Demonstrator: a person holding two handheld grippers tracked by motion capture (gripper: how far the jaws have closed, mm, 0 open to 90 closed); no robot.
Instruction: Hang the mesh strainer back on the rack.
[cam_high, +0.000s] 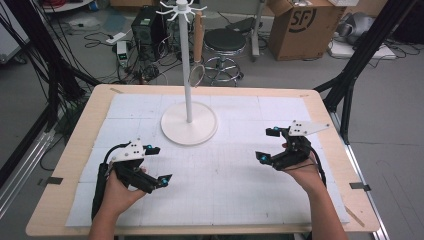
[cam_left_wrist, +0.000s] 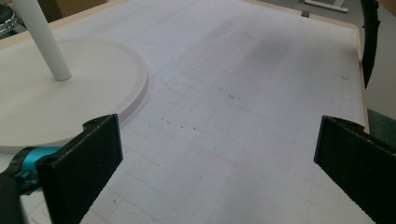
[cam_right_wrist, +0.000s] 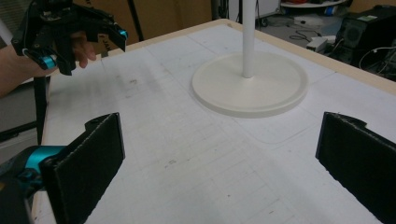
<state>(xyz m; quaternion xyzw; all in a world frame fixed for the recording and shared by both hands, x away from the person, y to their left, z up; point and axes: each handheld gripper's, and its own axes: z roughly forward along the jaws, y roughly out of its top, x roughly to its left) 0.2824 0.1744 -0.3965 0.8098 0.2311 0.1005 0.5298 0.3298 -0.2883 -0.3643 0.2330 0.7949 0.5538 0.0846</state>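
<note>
A white hanger stand (cam_high: 189, 125) with a round base and a tall pole stands on the far middle of the white gridded mat (cam_high: 225, 180). My left gripper (cam_high: 161, 163) is held open near the front left, with nothing between its jaws. My right gripper (cam_high: 265, 144) is held open at the right, also with nothing in it. In the left gripper view the stand's base (cam_left_wrist: 70, 93) lies ahead and to the left of the open left gripper (cam_left_wrist: 219, 158). In the right gripper view the stand's base (cam_right_wrist: 250, 84) lies ahead of the open right gripper (cam_right_wrist: 219, 158), and the left gripper (cam_right_wrist: 70, 32) shows far off.
The mat covers a wooden table (cam_high: 75, 145). Beyond the far edge, on the floor, are a round stool (cam_high: 225, 42), a cardboard box (cam_high: 302, 25), electronics with loose cables (cam_high: 145, 30), and black frame legs (cam_high: 350, 75) at the right.
</note>
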